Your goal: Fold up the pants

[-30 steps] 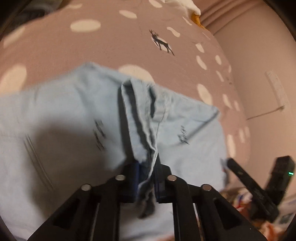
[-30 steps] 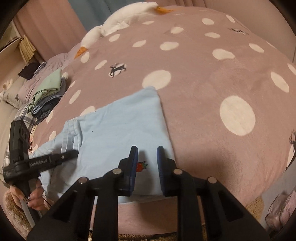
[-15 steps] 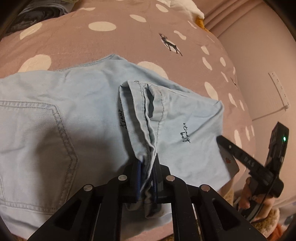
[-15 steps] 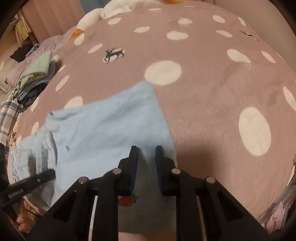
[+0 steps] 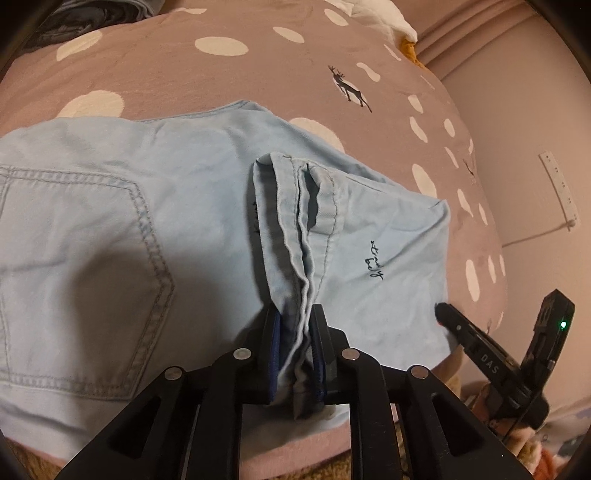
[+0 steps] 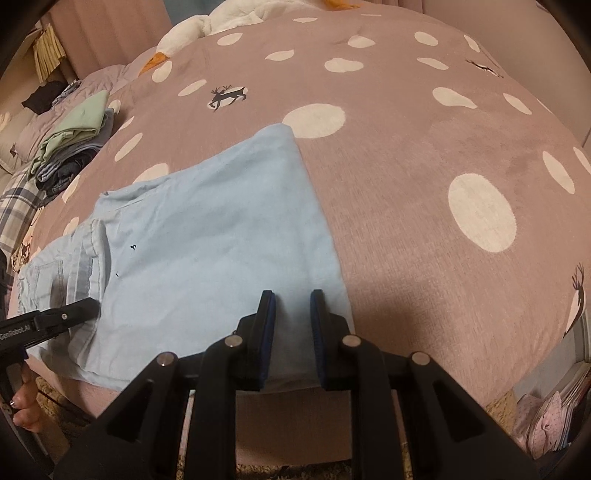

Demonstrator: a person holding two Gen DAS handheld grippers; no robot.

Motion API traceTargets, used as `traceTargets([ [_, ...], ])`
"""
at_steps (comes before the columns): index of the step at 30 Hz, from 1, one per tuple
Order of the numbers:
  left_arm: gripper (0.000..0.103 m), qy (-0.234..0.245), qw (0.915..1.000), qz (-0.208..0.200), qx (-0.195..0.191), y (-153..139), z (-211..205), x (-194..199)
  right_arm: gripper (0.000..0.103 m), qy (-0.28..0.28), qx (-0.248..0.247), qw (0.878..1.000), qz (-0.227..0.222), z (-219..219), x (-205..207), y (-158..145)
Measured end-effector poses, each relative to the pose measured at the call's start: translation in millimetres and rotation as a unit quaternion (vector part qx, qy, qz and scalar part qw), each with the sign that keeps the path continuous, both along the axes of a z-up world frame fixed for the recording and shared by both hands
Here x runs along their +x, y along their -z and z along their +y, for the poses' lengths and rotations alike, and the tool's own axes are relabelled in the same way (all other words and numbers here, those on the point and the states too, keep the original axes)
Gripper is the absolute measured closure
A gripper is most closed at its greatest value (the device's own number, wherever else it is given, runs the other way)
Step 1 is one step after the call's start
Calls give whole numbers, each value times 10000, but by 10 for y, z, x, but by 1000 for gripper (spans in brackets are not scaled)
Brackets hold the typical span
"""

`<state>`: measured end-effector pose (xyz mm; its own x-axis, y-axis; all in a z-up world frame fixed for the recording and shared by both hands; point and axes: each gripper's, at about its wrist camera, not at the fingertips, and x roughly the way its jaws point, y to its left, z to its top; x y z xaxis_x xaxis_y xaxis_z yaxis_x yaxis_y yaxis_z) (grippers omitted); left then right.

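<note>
Left wrist view: the left gripper [image 5: 295,336] has the bunched hem of the pants [image 5: 155,221] between its blue pads [image 5: 275,334], and the jaws are opening, though the cloth ridge looks pinched there yet. From that ridge the pale blue pants spread flat toward nine o'clock, where a back pocket [image 5: 85,277] shows, and toward three o'clock, where small dark script sits. At four o'clock the right gripper [image 5: 448,317] noses the cloth's edge. In the right wrist view its jaws stand narrowly apart over the near edge of the folded pants, and I cannot tell whether they pinch anything. All lies on the spotted bedspread [image 6: 424,206], with folded clothes [image 6: 74,144] at ten o'clock and a white plush [image 6: 221,18] at twelve.
</note>
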<state>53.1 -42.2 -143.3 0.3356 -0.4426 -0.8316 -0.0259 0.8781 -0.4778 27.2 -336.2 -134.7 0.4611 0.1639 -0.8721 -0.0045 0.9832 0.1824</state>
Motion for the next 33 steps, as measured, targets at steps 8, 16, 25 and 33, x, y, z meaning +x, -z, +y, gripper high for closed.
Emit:
traceTargets([
  [8, 84, 43, 9998, -74, 179, -20, -15, -36, 85, 6, -27, 10000, -8, 5, 3, 1],
  [16, 81, -33, 9999, -75, 130, -26, 28, -170, 84, 22, -181, 9998, -31, 63, -2, 5],
  [25, 80, -135, 9999, -5, 63, -33, 85, -273, 84, 16, -272, 9996, -49, 86, -8, -3],
  [33, 79, -204, 9997, 8, 93, -29, 84, -294, 84, 29, -267, 9996, -49, 98, -11, -5],
])
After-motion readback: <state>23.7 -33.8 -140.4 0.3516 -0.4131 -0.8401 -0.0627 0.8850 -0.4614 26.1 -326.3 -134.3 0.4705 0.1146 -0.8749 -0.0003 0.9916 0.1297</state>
